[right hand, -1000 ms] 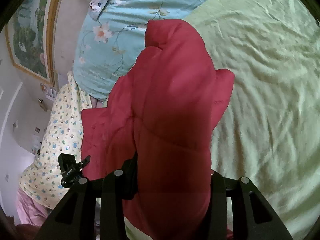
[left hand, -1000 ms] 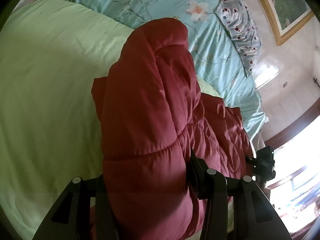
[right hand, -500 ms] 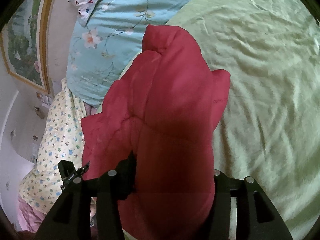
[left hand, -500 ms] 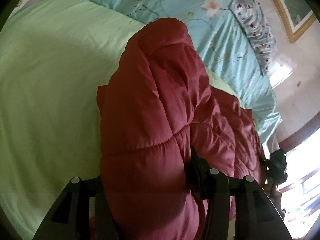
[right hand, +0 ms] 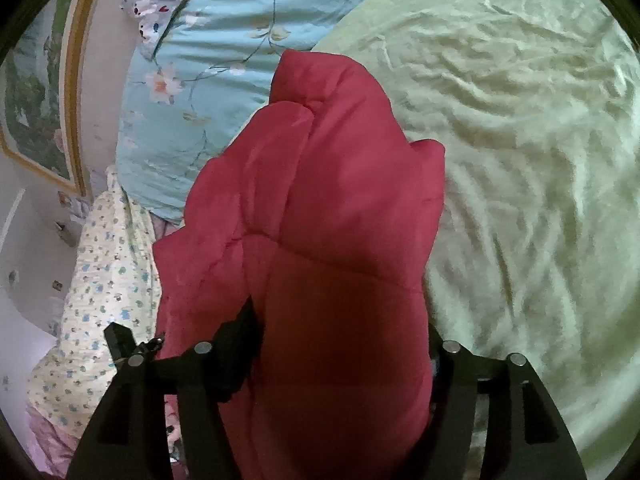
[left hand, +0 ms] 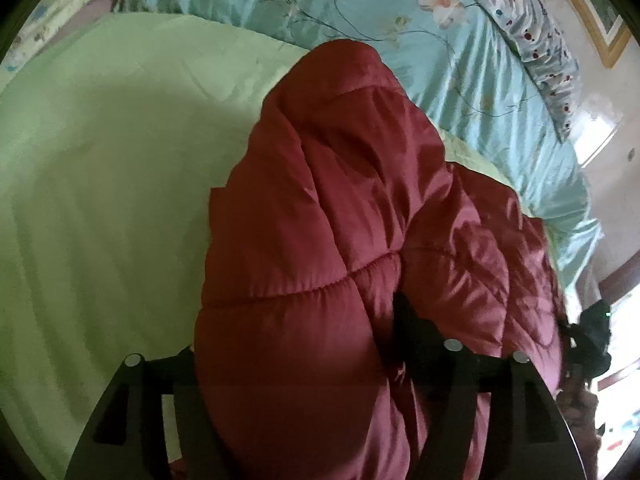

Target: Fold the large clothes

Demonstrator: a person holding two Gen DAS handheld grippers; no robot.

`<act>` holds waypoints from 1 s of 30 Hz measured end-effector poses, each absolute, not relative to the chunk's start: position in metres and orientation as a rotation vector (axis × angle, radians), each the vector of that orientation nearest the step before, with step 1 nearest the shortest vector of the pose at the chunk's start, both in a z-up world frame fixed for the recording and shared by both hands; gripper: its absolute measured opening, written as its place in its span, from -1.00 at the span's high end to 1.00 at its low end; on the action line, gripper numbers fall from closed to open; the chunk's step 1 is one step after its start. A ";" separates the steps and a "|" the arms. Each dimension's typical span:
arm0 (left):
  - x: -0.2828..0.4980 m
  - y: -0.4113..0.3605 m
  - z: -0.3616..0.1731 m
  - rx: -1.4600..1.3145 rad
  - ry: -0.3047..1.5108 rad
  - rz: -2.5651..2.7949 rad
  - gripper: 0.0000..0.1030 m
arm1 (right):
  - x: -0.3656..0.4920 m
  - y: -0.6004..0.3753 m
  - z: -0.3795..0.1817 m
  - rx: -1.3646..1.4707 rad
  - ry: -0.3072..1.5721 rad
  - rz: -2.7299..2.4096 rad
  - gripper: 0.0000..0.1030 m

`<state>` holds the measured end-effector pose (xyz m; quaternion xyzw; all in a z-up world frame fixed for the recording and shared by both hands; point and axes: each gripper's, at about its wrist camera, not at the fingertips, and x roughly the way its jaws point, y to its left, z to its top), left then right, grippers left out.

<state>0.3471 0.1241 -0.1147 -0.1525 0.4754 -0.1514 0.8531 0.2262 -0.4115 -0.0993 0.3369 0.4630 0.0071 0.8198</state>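
A puffy red quilted jacket (left hand: 332, 220) hangs over the green bed sheet (left hand: 100, 200). My left gripper (left hand: 296, 344) is shut on a thick fold of it; the padding bulges between the jaws and hides the fingertips. In the right wrist view the same jacket (right hand: 332, 220) fills the middle, and my right gripper (right hand: 344, 344) is shut on another thick fold. The left gripper (right hand: 120, 340) shows at the jacket's far edge there, and the right gripper (left hand: 592, 332) shows at the right in the left wrist view.
A light blue floral quilt (left hand: 360, 8) and a spotted pillow (left hand: 536, 40) lie at the head of the bed. A yellow patterned blanket (right hand: 100, 272) hangs at the bed's side. A framed picture (right hand: 36, 92) is on the wall. The wrinkled green sheet (right hand: 520, 160) spreads to the right.
Both grippers keep their hold while the jacket shifts slightly; the views have tilted, so more of the quilt and pillows shows at the top.
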 end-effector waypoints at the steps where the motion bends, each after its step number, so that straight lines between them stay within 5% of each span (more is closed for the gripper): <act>1: 0.347 0.123 -0.113 -0.310 0.998 -0.303 -0.44 | 0.226 -0.411 -0.099 0.710 0.986 0.007 -0.32; 30: 0.264 0.137 -0.052 -0.304 0.846 -0.207 -0.53 | 0.212 -0.403 -0.089 0.612 0.928 -0.079 -0.62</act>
